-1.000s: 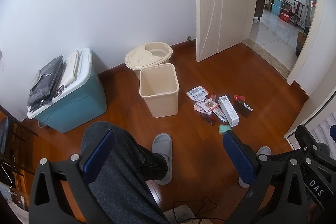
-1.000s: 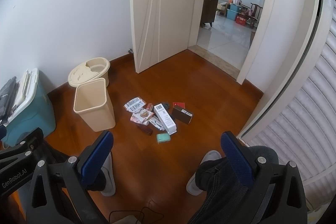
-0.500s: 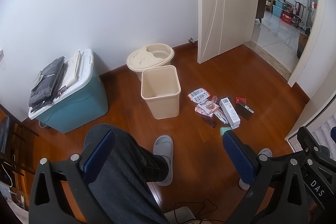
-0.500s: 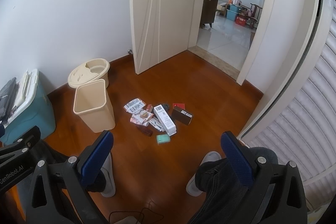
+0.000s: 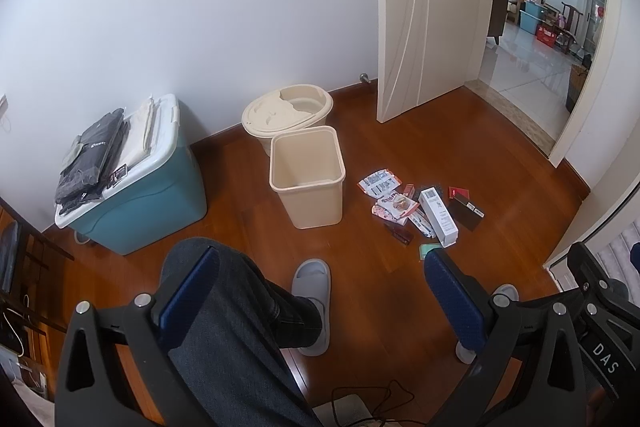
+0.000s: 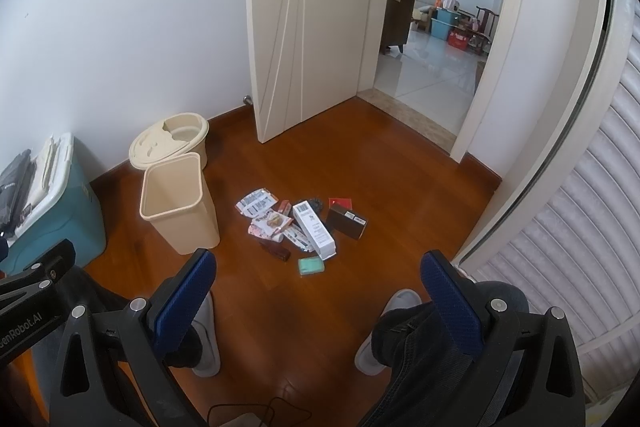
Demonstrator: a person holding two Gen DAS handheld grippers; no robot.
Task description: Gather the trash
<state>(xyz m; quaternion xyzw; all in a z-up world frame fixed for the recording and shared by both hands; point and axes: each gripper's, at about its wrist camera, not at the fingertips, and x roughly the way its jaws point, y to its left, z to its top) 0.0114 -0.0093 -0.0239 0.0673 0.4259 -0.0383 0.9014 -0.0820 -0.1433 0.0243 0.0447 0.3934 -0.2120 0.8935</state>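
Several pieces of trash lie in a cluster on the wooden floor: a long white box [image 5: 438, 215] [image 6: 314, 229], a dark box [image 5: 465, 211] [image 6: 346, 222], crumpled wrappers [image 5: 394, 205] [image 6: 269, 223], a printed label [image 6: 256, 202] and a small green item [image 6: 311, 265]. An empty beige bin [image 5: 307, 175] [image 6: 179, 203] stands upright just left of them. My left gripper [image 5: 320, 291] and right gripper [image 6: 318, 285] are both open and empty, held high above the floor, well short of the trash.
A round beige bucket [image 5: 287, 111] stands behind the bin by the wall. A teal storage box [image 5: 134, 183] with folded clothes is at the left. The person's legs and grey slippers [image 5: 312, 303] are below. A white door [image 6: 304, 19] stands open; a cable [image 5: 372, 399] lies near.
Both views have drifted slightly; the bin and trash sit a little lower and nearer the middle of the frame than before. Both grippers stay open. Nothing on the floor has moved.
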